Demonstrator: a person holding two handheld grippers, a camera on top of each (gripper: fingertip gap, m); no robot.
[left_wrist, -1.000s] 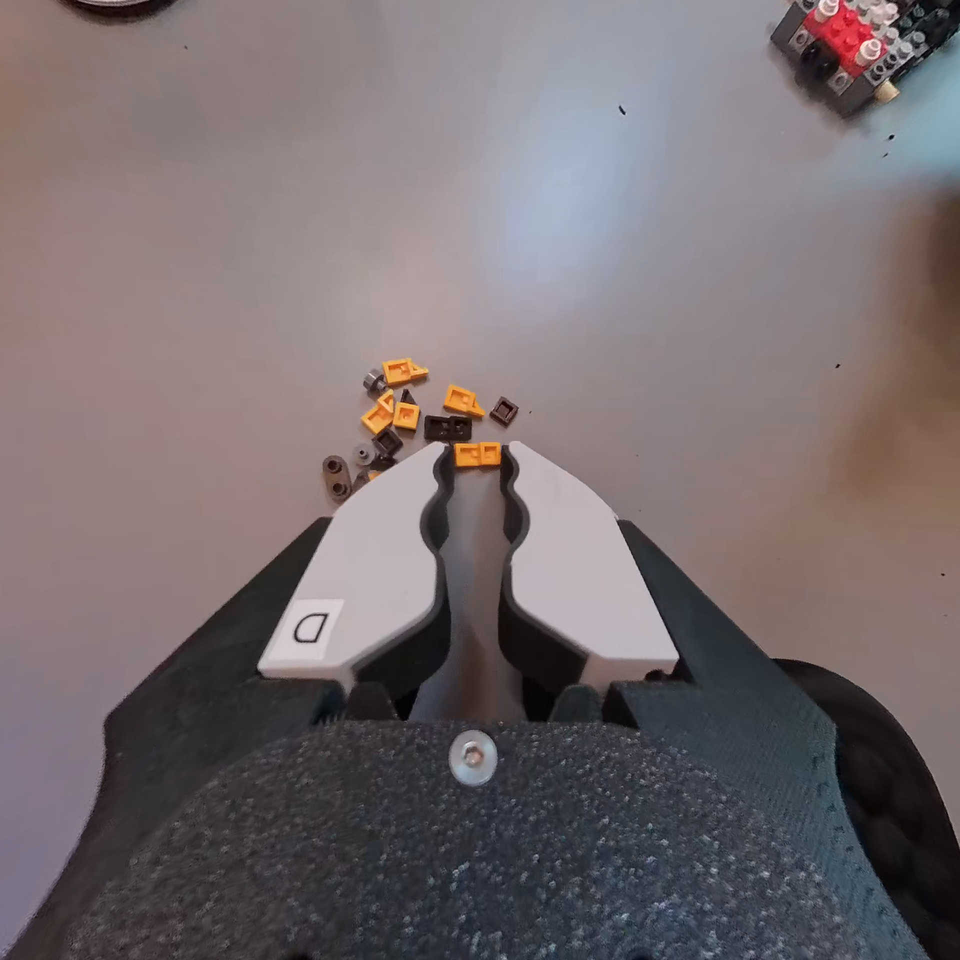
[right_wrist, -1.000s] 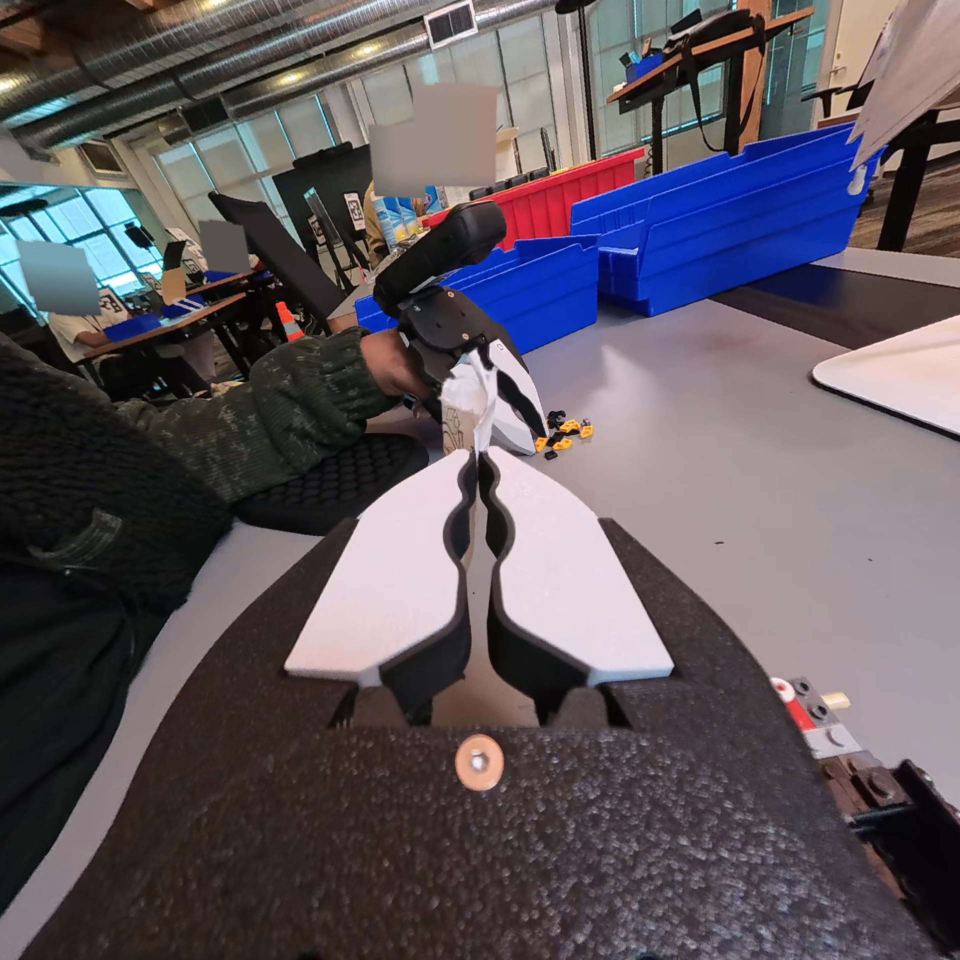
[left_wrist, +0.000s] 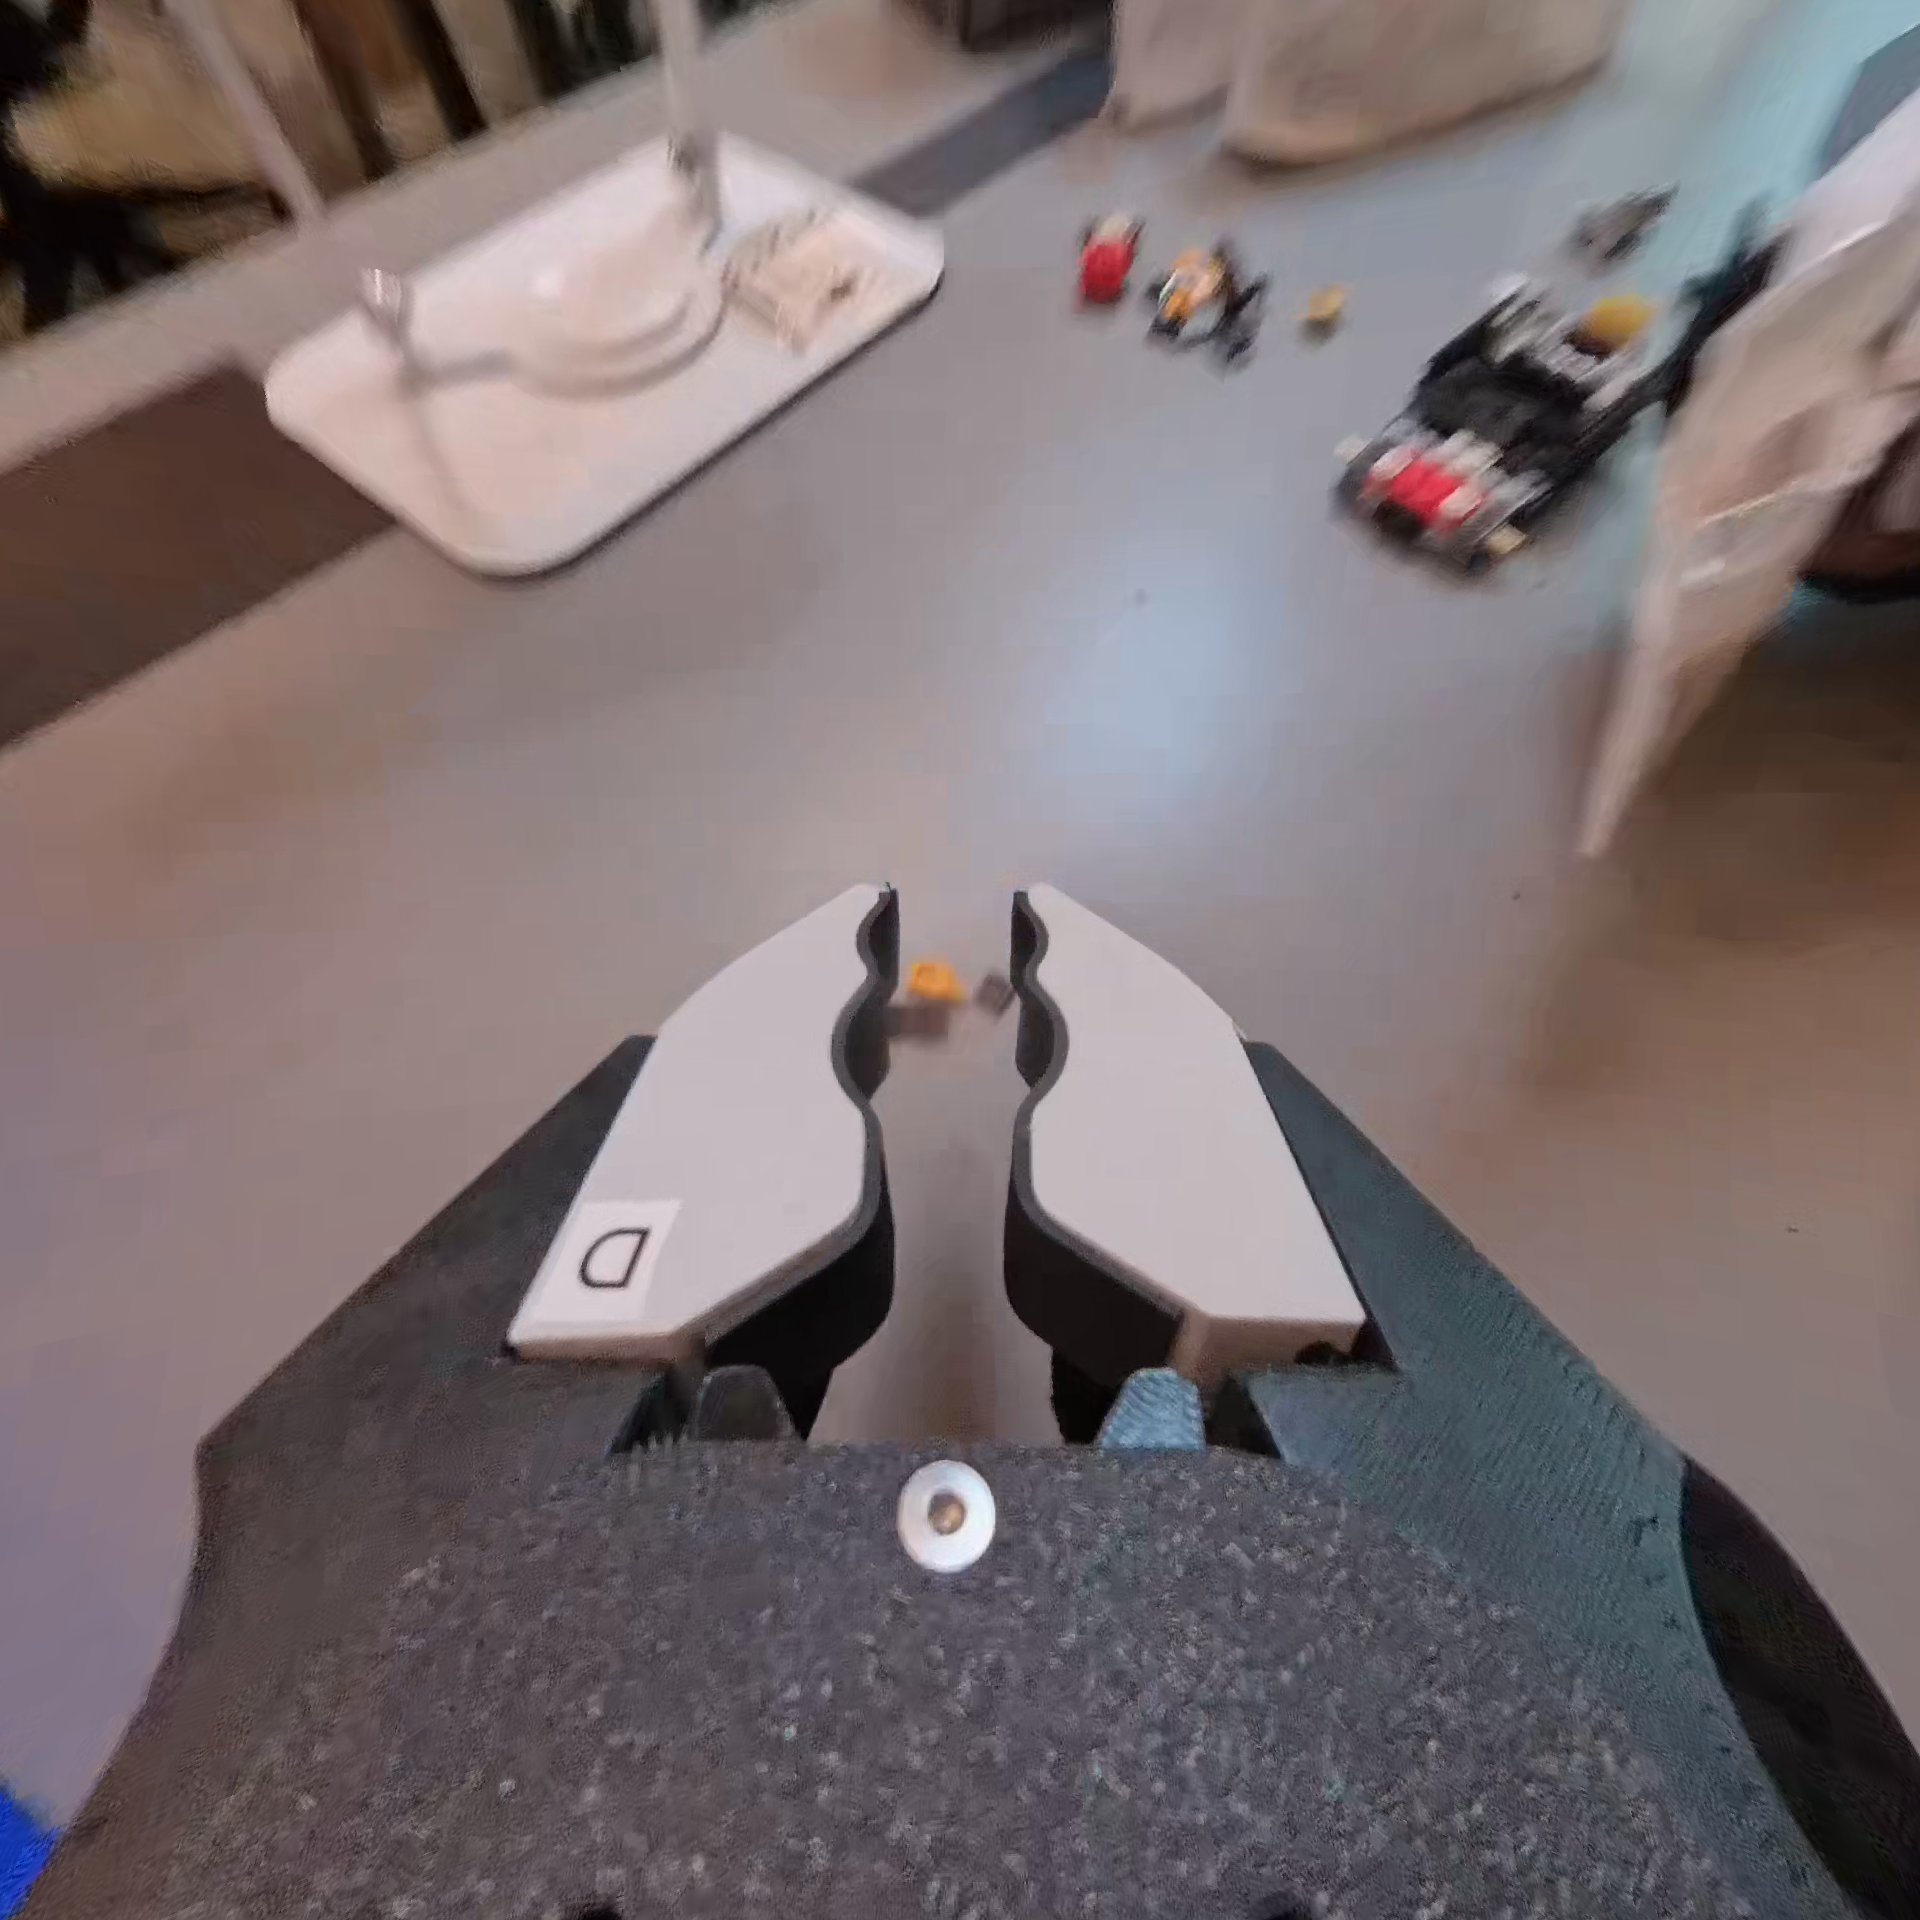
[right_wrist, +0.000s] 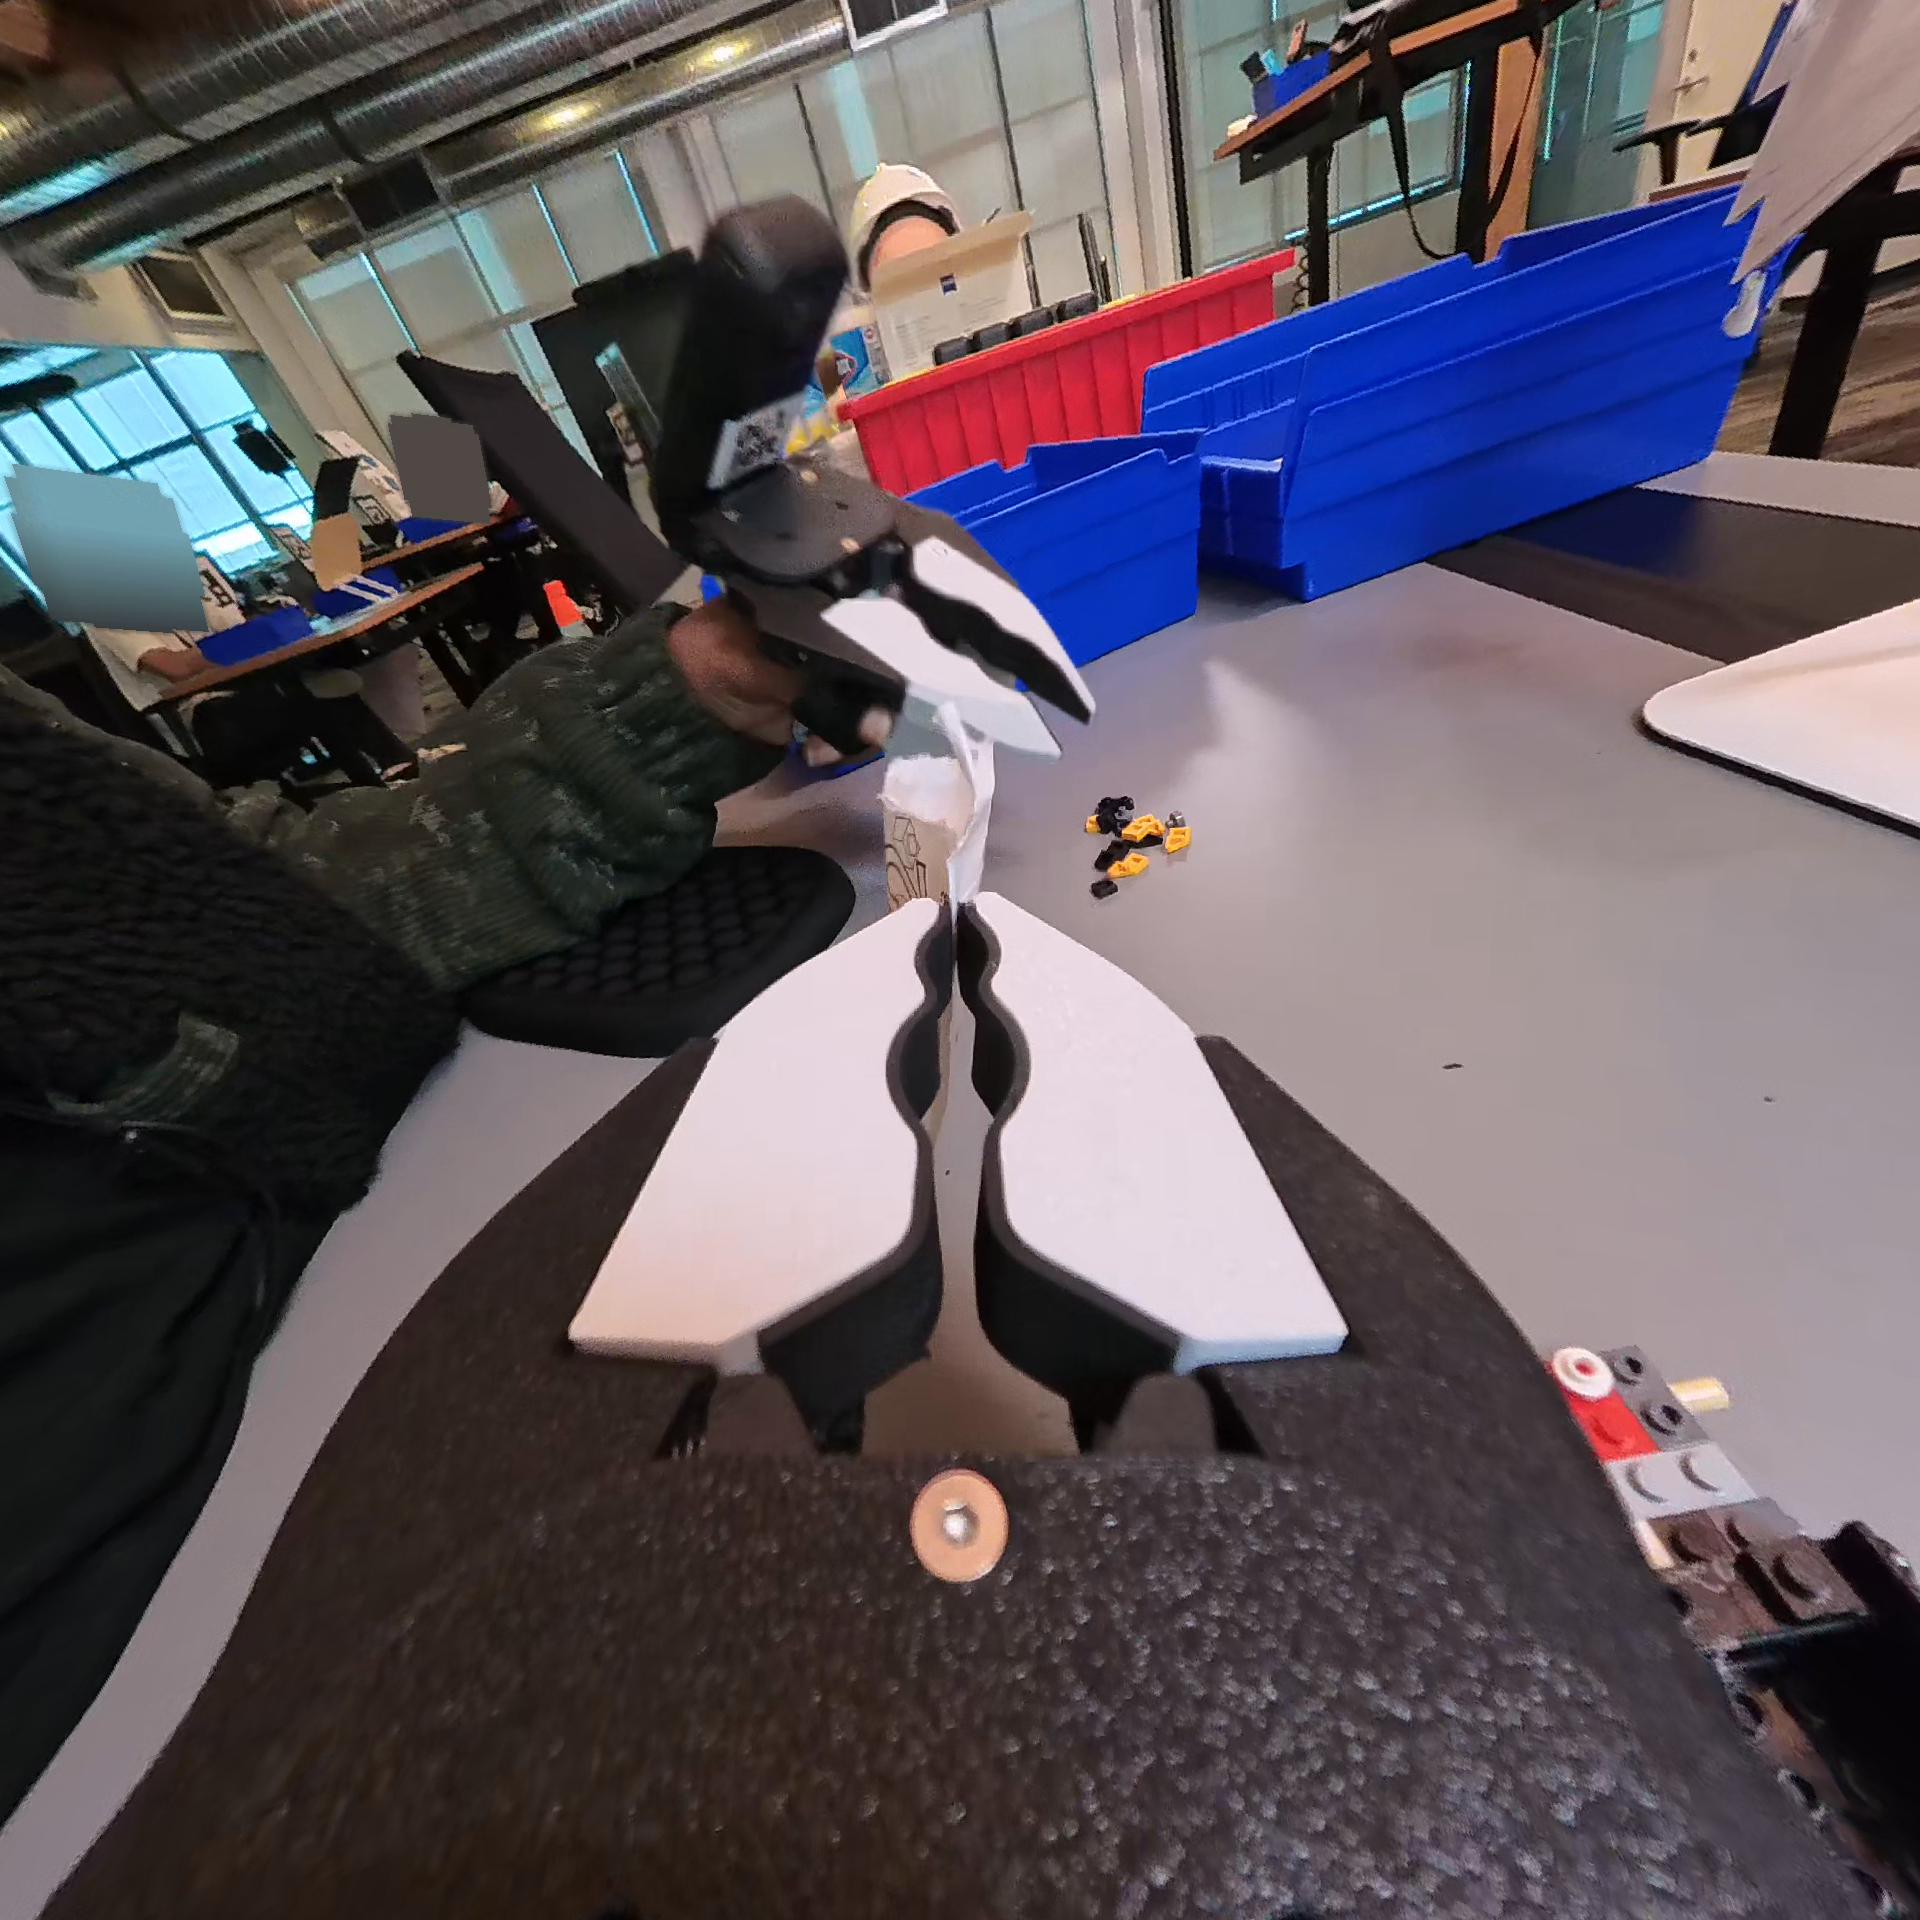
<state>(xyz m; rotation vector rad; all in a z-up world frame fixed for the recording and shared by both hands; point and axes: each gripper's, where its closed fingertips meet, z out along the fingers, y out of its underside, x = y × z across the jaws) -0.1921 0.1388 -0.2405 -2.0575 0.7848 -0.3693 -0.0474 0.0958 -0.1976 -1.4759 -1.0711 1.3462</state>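
A workbench, two hand-held grippers: the right gripper (right_wrist: 956, 914) has its fingers together, clamped on a torn paper bag (right_wrist: 920, 831) that stands straight up at 12 o'clock from the tips, its ragged top edge open. The left gripper (left_wrist: 951, 904), in a person's hand (right_wrist: 738, 675), hangs in the air above the grey table (right_wrist: 1455, 935), fingers apart with nothing between them. Seen from the right wrist it sits just over the bag's top, though contact there cannot be told. The loose small bricks (right_wrist: 1138, 836), orange and black, lie on the table at 1 o'clock of the right fingertips, and a few show through the left gripper's gap. A half-built brick model (left_wrist: 1496, 436) sits at 1 o'clock of the left gripper, a white tray (left_wrist: 582, 416) at 11. The paper looks thin and already ripped, so a gentle, steady hold seems wise.
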